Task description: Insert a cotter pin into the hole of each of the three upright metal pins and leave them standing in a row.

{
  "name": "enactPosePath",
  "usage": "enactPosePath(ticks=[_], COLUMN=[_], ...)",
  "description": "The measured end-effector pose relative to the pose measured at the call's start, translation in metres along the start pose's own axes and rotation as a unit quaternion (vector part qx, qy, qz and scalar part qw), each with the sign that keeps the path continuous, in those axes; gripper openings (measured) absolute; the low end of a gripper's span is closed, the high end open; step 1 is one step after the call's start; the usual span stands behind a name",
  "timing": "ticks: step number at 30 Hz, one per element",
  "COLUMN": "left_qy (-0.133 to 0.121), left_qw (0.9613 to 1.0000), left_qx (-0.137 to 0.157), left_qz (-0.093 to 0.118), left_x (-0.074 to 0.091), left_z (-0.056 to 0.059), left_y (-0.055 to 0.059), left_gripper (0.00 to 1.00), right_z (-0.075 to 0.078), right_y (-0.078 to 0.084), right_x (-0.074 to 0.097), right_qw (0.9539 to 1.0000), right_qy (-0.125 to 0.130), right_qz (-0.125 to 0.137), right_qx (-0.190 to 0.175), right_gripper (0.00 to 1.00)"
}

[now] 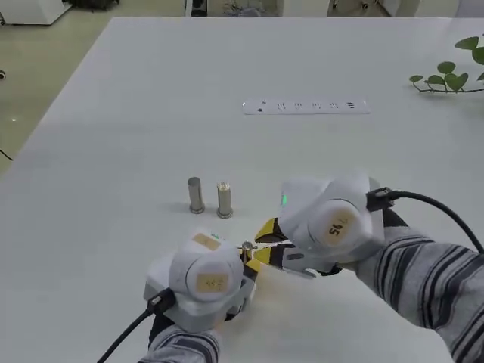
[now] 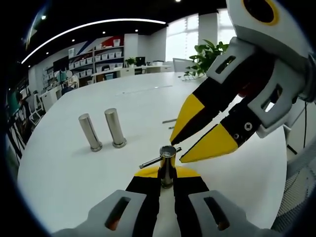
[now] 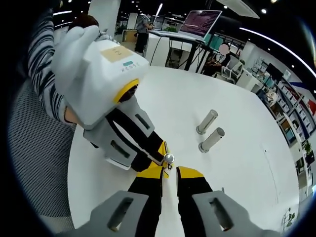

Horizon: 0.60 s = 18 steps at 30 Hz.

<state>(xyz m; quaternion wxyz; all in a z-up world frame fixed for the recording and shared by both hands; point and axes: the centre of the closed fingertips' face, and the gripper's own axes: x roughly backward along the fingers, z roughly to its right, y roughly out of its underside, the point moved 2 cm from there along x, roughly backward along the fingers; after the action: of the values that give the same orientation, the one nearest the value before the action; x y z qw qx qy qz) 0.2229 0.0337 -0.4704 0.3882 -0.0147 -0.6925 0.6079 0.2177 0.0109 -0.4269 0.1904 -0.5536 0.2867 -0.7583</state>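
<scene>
My left gripper [image 2: 167,174] is shut on a short metal pin [image 2: 167,160] and holds it upright just above the table. A thin cotter pin [image 2: 152,161] pokes through the hole near its top. My right gripper [image 2: 177,149] comes in from the upper right, its yellow tips closed on the cotter pin's other end. In the head view the left gripper [image 1: 246,261] and right gripper [image 1: 259,243] meet at the held pin [image 1: 247,247]. Two more metal pins [image 1: 195,195] [image 1: 224,200] stand side by side just behind. The right gripper view shows its jaws [image 3: 171,173] at the pin's top [image 3: 169,158].
A white power strip [image 1: 306,107] lies across the middle of the table, beyond the pins. A leafy plant [image 1: 454,72] reaches in at the far right edge. A small loose metal piece [image 2: 168,121] lies on the table behind the right gripper's jaws.
</scene>
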Motion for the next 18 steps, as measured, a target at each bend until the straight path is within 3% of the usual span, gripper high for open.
enactPosePath(ticks=[3,6,12,18], left_qy=[0.002,0.003,0.006,-0.004], left_qw=[1.0,1.0,0.9999,0.9999], left_qx=[-0.003,-0.007,-0.01,-0.01], left_qz=[0.0,-0.001,-0.005,0.001], left_x=[0.0,-0.001,0.0,0.005], left_z=[0.0,-0.003,-0.015,-0.034], left_y=[0.0,-0.001,-0.002,-0.006], left_gripper=[0.05,0.05,0.05,0.05], right_z=[0.004,0.01,0.013,0.01], right_y=[0.002,0.006,0.017,0.026], right_x=[0.004,0.011,0.021,0.028], right_qw=[0.9993,0.9952,0.9893,0.9822], right_qy=[0.011,0.028,0.047,0.056], right_qz=[0.013,0.032,0.047,0.058], right_qx=[-0.033,-0.088,-0.13,-0.17], right_gripper=[0.07,0.12,0.17,0.19])
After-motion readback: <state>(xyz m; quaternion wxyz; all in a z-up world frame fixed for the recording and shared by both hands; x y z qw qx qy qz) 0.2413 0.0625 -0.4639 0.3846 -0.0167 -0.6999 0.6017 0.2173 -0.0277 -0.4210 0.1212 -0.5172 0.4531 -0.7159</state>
